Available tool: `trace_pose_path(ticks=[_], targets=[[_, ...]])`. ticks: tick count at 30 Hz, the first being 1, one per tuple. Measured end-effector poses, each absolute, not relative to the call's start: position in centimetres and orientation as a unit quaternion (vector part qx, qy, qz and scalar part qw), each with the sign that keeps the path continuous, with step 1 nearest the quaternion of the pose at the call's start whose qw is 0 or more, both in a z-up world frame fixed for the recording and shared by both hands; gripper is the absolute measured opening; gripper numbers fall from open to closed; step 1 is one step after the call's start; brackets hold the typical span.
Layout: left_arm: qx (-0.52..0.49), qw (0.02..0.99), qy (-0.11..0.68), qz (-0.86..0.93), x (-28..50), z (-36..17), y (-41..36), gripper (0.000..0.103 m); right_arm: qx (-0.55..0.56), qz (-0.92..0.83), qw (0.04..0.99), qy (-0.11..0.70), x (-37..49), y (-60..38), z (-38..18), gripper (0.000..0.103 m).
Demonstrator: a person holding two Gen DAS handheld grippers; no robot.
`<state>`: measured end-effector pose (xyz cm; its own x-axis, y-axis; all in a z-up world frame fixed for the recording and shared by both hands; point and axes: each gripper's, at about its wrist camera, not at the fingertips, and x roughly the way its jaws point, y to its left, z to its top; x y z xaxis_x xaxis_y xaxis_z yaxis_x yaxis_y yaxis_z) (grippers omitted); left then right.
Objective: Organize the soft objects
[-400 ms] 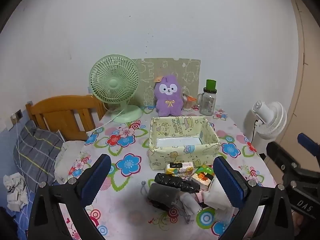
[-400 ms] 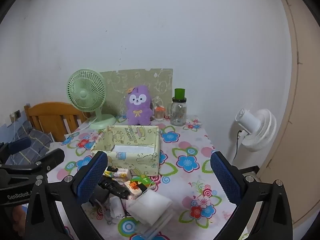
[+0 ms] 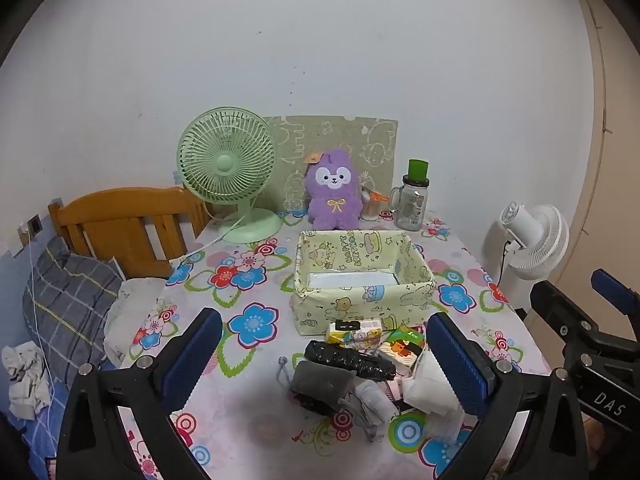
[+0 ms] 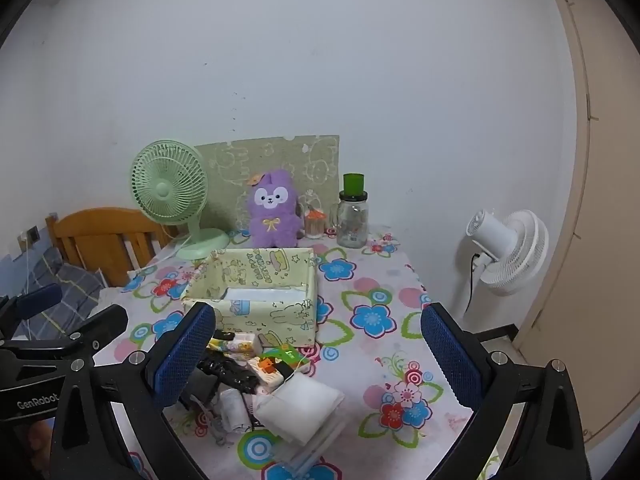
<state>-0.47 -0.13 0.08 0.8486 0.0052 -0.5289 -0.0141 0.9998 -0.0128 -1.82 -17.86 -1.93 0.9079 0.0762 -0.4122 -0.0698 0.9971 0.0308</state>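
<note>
A yellow-green patterned fabric box (image 3: 362,304) (image 4: 276,314) stands open on the flowered table. In front of it lies a pile of soft things: tissue packs (image 3: 354,333) (image 4: 244,343), a black roll (image 3: 350,360), a grey pouch (image 3: 322,380) and folded white cloths (image 3: 430,390) (image 4: 298,404). My left gripper (image 3: 324,354) hovers open above the pile. My right gripper (image 4: 316,354) is open too, with the pile at its left finger. A purple plush toy (image 3: 332,196) (image 4: 274,210) sits behind the box.
At the table's back stand a green desk fan (image 3: 228,168) (image 4: 170,192), a patterned board (image 3: 332,148) and a glass jar with a green lid (image 3: 412,200) (image 4: 353,214). A wooden headboard (image 3: 124,224) and bedding lie left; a white floor fan (image 3: 532,240) (image 4: 508,252) stands right.
</note>
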Motion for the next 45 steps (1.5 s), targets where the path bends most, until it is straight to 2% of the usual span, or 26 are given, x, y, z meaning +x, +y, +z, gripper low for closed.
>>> trace_pose_path(ticks=[7, 18, 45], targets=[[0.016, 0.968, 0.250, 0.028, -1.2, -0.3, -0.8, 0.103, 0.005, 0.037, 0.978, 0.206, -1.6, -18.5, -1.7, 0.103], [-0.013, 0.965, 0.260, 0.009, -1.0, -0.5, 0.2, 0.103, 0.006, 0.033, 0.977, 0.212, -1.4, -18.3, -1.7, 0.103], [-0.011, 0.966, 0.258, 0.015, -1.0, -1.1, 0.2, 0.103, 0.004, 0.046, 0.976, 0.213, -1.3, -17.7, -2.2, 0.103]])
